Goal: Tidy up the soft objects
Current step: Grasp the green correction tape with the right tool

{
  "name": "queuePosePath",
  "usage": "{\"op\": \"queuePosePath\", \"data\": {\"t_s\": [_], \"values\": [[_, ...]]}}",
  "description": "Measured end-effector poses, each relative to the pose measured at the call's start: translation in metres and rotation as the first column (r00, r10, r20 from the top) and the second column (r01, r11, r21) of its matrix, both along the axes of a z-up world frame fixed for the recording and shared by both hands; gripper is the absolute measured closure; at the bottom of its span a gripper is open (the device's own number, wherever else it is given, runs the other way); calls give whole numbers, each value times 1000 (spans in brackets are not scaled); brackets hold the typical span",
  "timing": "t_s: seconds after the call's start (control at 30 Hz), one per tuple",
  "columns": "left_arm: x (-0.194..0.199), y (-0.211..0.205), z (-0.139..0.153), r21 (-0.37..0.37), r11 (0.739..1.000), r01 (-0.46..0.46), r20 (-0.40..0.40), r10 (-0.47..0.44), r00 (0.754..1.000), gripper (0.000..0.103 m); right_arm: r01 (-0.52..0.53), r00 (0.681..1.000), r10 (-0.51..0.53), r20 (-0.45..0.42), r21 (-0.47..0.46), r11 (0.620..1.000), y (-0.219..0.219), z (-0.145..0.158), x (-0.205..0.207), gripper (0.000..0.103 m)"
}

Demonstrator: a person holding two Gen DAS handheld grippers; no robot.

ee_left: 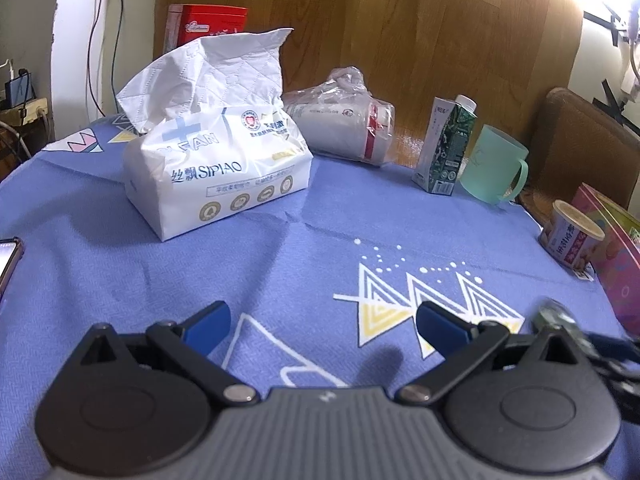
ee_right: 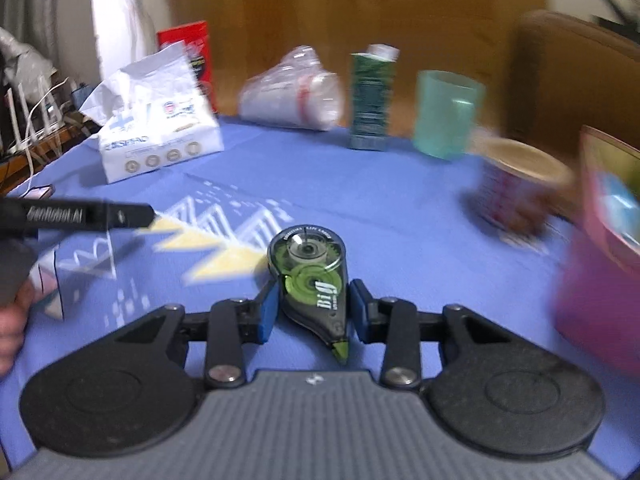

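The right gripper holds a green and black correction tape dispenser between its blue pads, the jaws drawn in against its sides, its tip pointing back toward the camera. The dispenser sits low over the blue patterned cloth that covers the surface. The right wrist view is blurred, most of all toward its right edge.

The left gripper hangs above the near part of the cloth with its jaws wide apart and nothing between them.

The pack of tissues, the soft thing here, stands on the cloth at far left, one sheet pulled up from its top. Behind it is a red box. To the right along the far edge lie a stack of paper cups in a plastic bag, an upright green carton and a pale green mug. Nearer on the right stand a small round tin and a pink box. A phone lies at the left edge.
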State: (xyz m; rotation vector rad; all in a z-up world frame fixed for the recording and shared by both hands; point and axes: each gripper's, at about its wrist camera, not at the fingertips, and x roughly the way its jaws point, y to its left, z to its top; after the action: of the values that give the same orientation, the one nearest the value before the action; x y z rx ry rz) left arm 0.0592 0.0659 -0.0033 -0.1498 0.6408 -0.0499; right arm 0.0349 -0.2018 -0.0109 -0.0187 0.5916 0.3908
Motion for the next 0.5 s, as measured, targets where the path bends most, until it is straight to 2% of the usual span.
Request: {"op": "queuePosePath", "data": {"t_s": [0.13,0.17,0.23,0.3,0.43,0.5], "values": [[2,-19,2,66,996,54,-15,-54,998,1,118,992,-118,43,-10,993,-37,-7,-45,62],[2,-28,3,60,994,90,-13,-89,996,1,147,988,-147,51,3,989,-45,-10,-56,62],[11,-50,7,-25,980,195,-36,-196,980,1,198,978,-200,53,35,979,-57,-13,-67,62],[21,-79,11,-69,955,289,-43,-293,955,1,231,971,-234,54,55,971,-61,-15,-72,62],[20,-135,9,-5,907,420,-11,-420,907,1,241,967,-242,74,31,970,-55,-17,-70,62],[14,-148,0,64,897,438,-24,-437,899,4,241,967,-241,79,18,970,-52,-17,-66,62]]}}
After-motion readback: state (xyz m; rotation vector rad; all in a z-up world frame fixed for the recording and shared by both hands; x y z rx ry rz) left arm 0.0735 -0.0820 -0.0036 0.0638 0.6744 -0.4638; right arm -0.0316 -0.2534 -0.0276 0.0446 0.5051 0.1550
